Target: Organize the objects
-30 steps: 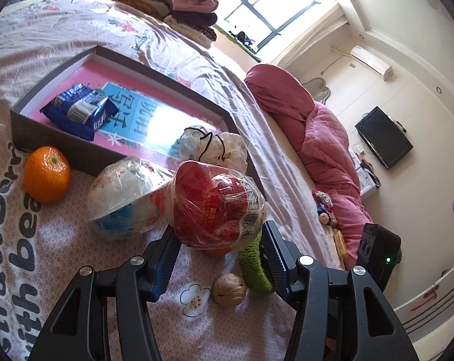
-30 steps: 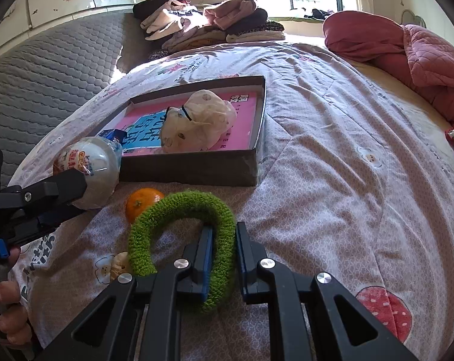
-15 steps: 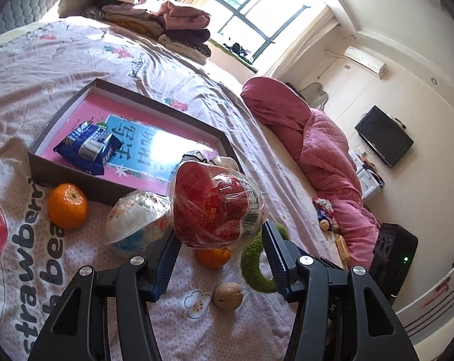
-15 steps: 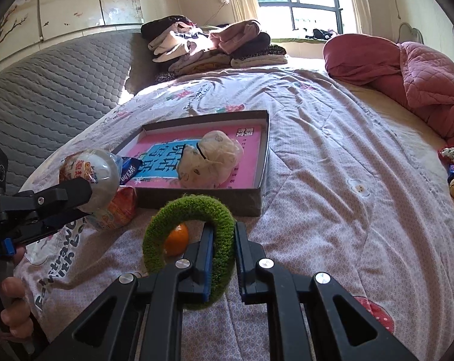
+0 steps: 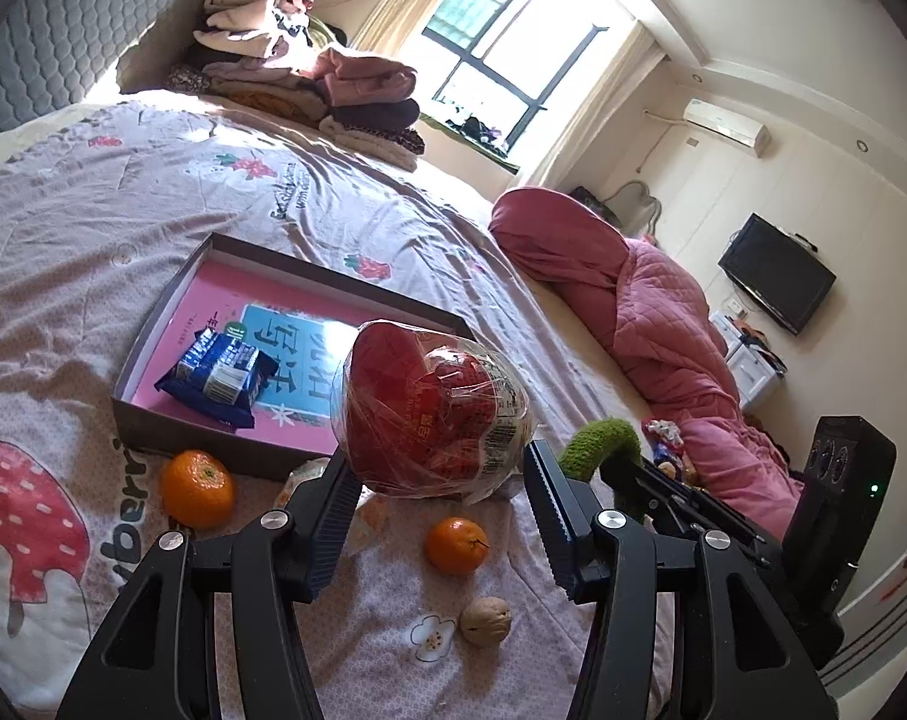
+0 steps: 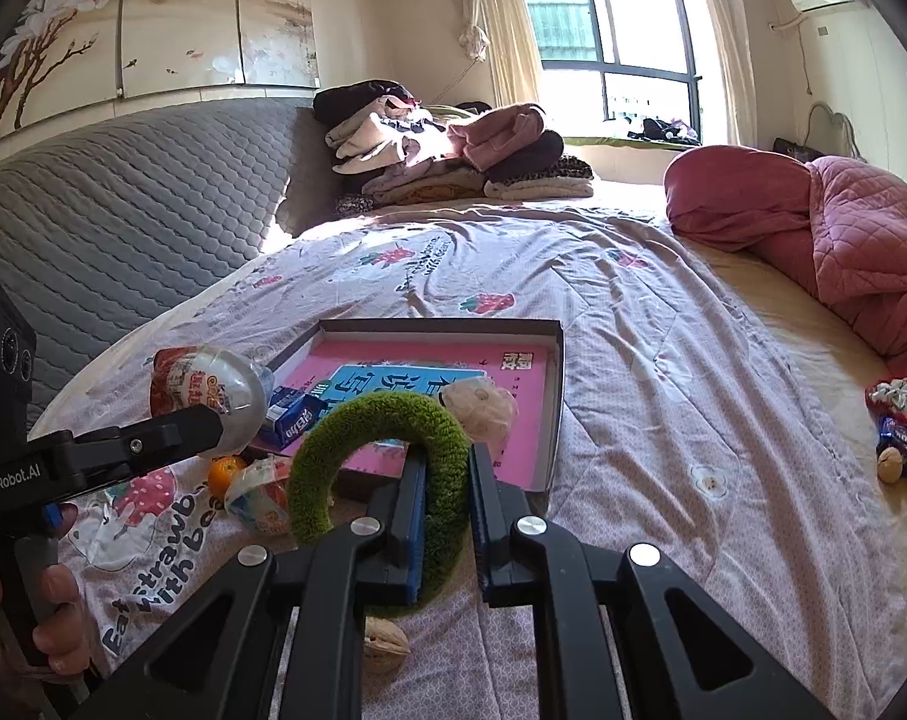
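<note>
Both loads are held clear above the bed [image 5: 393, 210], short of the shallow box [image 5: 153, 330], which lies ahead of both grippers, its long axis running away and to the right in the left wrist view.

- Left gripper [image 5: 438, 492]: clamped on a wrapped red snack ball [image 5: 432, 414], which hangs over the box's near right corner.
- Right gripper [image 6: 447, 498]: clenched on one side of a green fuzzy ring [image 6: 381, 462], held upright just short of the box's near wall. Neither hand is judged clearly nearer.

Count:
- In the box: one blue packet [image 5: 219, 375], one pale bundle [image 6: 480, 411].
- On the bed near the box: two oranges [image 5: 196, 487] [image 5: 456, 545], one walnut [image 5: 484, 621], one further wrapped ball [image 6: 258, 495].
- Far right: a small cluster of sweets, not countable.
</note>
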`<act>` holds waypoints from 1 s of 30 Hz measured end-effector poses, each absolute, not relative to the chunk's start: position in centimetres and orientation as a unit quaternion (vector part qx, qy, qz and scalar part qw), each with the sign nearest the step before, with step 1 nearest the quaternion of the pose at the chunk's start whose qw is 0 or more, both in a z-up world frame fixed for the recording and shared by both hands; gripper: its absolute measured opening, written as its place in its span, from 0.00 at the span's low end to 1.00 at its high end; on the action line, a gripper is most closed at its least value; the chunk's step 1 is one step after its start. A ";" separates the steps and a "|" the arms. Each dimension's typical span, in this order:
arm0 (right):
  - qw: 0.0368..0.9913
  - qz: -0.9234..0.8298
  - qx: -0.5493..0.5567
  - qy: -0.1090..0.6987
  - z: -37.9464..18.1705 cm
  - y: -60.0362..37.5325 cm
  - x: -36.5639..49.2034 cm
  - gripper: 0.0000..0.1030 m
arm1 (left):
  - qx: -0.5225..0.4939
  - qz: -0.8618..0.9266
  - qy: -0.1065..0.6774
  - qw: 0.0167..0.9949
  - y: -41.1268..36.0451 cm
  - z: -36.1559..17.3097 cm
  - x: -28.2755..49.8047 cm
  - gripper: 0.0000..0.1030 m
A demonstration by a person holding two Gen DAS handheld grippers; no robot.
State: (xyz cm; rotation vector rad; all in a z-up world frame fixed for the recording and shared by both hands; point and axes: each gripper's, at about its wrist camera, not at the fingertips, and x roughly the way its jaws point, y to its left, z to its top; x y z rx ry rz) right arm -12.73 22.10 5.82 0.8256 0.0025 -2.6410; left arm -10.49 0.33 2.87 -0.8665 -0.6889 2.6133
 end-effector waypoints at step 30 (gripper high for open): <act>0.189 -0.943 0.274 0.022 6.2 18.8 -18.9 0.13 | -0.284 0.932 -0.197 0.106 -6.0 3.8 -16.2 0.55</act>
